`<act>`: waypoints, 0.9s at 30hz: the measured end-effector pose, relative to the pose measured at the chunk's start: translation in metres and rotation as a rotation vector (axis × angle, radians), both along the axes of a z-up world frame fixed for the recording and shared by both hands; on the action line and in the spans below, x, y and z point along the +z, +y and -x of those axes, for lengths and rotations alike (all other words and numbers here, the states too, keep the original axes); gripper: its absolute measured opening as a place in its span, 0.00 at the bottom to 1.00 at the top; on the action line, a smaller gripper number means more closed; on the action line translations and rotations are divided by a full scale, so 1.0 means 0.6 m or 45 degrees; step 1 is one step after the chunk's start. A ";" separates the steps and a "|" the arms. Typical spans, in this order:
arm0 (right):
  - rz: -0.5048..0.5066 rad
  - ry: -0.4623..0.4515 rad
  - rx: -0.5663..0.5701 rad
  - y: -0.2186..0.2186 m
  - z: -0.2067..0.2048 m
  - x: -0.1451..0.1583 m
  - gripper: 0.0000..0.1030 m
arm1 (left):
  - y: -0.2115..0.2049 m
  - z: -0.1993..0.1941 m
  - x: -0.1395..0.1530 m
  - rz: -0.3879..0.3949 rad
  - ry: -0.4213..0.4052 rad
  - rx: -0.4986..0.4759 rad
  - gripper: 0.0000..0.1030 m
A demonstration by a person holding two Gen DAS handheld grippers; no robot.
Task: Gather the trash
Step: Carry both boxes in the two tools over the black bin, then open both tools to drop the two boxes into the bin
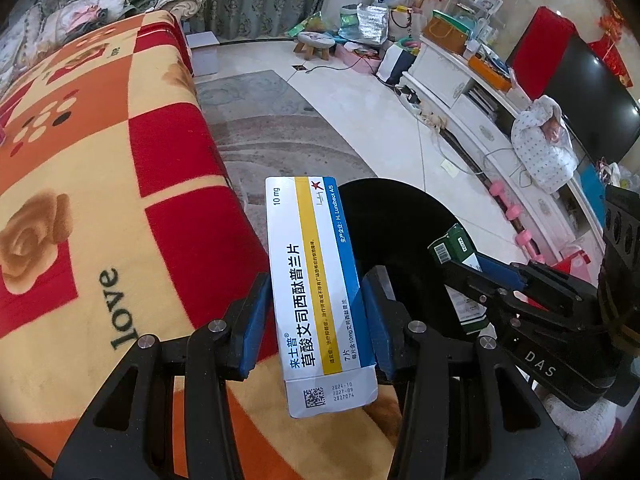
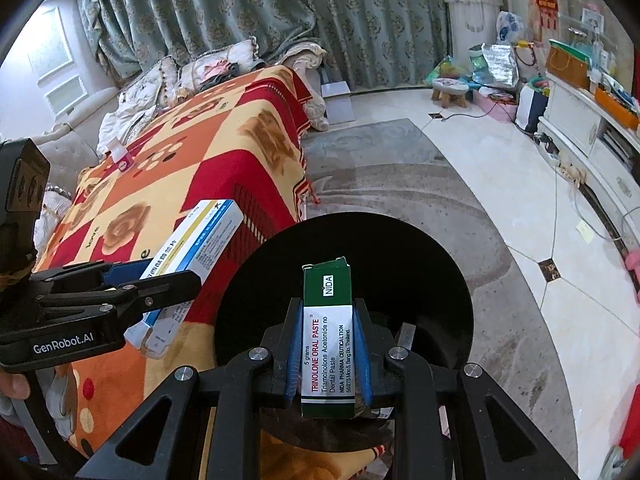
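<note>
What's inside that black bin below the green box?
Mostly darkness. In the black bin, one pale carton end shows beside the right tongs, which grip the green box. Tongs and box hide the rest; the bottom can't be seen.

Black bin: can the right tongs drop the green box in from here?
Probably yes. The right tongs hold the green box over the black bin's open mouth, nothing between; the left tongs stand off to the side.

A long white medicine box (image 1: 320,292) with blue and yellow stripes stands near upright at lower centre. A slim green-and-white paste box (image 2: 328,336) stands upright at lower centre, before the black bin (image 2: 432,264).
</note>
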State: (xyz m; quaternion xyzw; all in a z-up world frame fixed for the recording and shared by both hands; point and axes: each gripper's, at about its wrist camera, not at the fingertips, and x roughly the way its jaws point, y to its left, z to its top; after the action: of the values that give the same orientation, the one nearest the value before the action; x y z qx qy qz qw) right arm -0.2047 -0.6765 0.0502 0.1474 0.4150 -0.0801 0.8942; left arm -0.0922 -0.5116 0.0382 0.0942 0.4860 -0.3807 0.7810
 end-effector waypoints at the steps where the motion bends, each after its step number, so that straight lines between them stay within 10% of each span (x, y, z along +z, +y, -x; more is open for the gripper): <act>1: -0.002 0.002 0.000 0.000 -0.001 -0.002 0.22 | -0.001 0.000 -0.001 0.000 -0.001 0.000 0.43; 18: -0.019 0.011 -0.025 -0.016 -0.006 -0.017 0.22 | -0.021 0.004 -0.005 0.061 0.017 -0.029 0.48; 21: -0.041 0.004 -0.052 -0.019 -0.002 -0.014 0.41 | -0.018 0.005 0.001 0.092 0.018 -0.041 0.55; 27: -0.050 -0.009 -0.056 -0.014 0.009 -0.011 0.41 | 0.004 0.008 0.009 0.088 -0.034 0.007 0.58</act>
State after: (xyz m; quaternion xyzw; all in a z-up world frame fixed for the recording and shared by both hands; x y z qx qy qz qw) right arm -0.2102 -0.6849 0.0435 0.1745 0.4101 -0.0910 0.8906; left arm -0.0972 -0.5090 0.0437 0.0710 0.4624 -0.3938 0.7913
